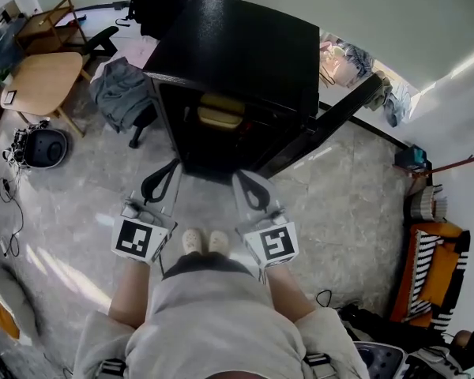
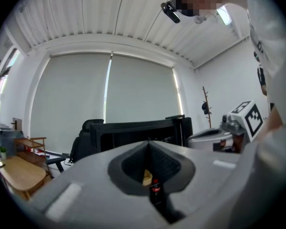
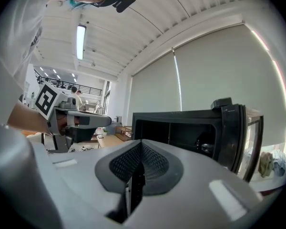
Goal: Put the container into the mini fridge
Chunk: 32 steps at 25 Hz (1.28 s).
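Container [image 1: 220, 114] in fridge [image 1: 237, 46], apart from L claw [image 1: 169, 170], R claw [image 1: 243, 178]; both clenched, empty.

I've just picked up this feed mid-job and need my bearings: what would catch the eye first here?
The black mini fridge fills the middle of the head view, with its door open to the right and a yellow container on a shelf inside. Just in front of it, the left claw and right claw are both shut and empty, on either side of the person's shoes.
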Motion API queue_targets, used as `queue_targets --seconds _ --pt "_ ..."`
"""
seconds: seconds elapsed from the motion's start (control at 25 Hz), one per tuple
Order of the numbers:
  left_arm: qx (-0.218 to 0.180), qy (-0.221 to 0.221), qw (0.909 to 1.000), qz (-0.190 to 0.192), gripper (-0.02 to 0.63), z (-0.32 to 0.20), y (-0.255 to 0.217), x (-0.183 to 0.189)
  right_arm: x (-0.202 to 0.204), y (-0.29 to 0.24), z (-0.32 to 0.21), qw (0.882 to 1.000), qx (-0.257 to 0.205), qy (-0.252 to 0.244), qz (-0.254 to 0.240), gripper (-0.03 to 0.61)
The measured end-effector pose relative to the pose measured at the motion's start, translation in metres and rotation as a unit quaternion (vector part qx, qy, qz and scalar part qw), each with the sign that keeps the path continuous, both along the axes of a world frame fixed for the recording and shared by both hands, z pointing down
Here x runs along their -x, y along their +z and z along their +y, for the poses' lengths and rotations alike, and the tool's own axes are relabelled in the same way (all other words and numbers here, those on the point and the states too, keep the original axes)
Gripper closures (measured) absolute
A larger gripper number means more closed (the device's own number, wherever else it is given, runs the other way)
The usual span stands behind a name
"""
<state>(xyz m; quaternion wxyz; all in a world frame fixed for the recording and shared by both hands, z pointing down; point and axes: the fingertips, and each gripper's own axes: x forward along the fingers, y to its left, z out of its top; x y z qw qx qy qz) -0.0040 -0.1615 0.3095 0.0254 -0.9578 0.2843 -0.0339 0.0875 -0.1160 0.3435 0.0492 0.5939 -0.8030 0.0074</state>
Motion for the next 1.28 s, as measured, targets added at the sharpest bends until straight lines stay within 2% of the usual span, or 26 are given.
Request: queue_targets --seconds 0.4,1.28 --pt "-0.015 0.021 0.9997 0.003 0.612 0.013 -0.013 -0.017 -0.006 -0.029 0.017 0.999 -0.036 0.002 -0.017 0.581" --pt "-0.012 0.033 0.9992 0.016 0.612 -0.002 -0.021 -0.019 -0.006 -0.042 0.004 0.999 -0.049 0.013 -0.013 0.581"
